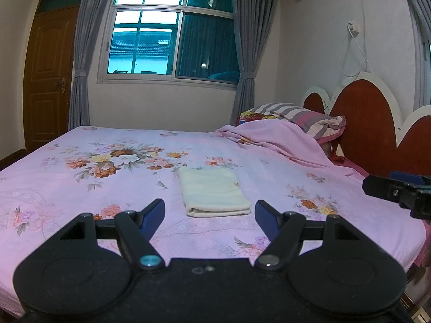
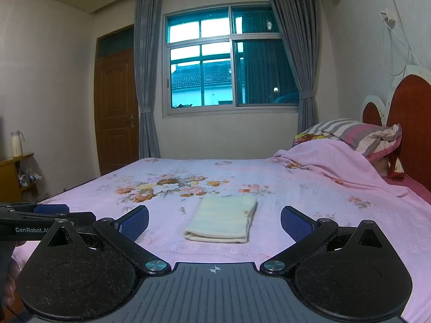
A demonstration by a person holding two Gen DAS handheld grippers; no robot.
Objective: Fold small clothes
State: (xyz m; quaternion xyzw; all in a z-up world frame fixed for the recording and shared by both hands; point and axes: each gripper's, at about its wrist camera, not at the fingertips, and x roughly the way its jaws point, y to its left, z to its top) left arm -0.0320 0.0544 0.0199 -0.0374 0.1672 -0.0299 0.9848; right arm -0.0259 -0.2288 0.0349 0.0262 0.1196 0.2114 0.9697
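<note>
A small cream-coloured cloth garment [image 1: 214, 192], folded into a neat flat rectangle, lies on a pink bedsheet printed with orange and white flowers [image 1: 121, 158]. The doubled edge of the cloth faces the cameras.

The left gripper [image 1: 209, 210], black with blue padded fingers [image 1: 153, 216], is held just above the sheet with its jaws spread wide and nothing between them. The folded cloth sits just beyond the gap between the fingers, not touching either one. In the right wrist view the left gripper shows at the left edge, side on.

The right gripper [image 2: 214, 219], of the same black and blue build, is likewise wide open and empty. The cloth [image 2: 223, 219] lies ahead of it, between the lines of its two fingers [image 2: 295, 222] and apart from both. In the left wrist view, the right gripper's tip [image 1: 388, 185] shows at the far right edge, well apart from the cloth.

At the head of the bed a pink blanket [image 1: 282, 140] is bunched against a grey and pink striped pillow [image 1: 304, 115], in front of a red and white scalloped headboard [image 1: 363, 118]. Behind the bed are a window with grey curtains [image 1: 169, 32] and a brown wooden door [image 1: 48, 80].
</note>
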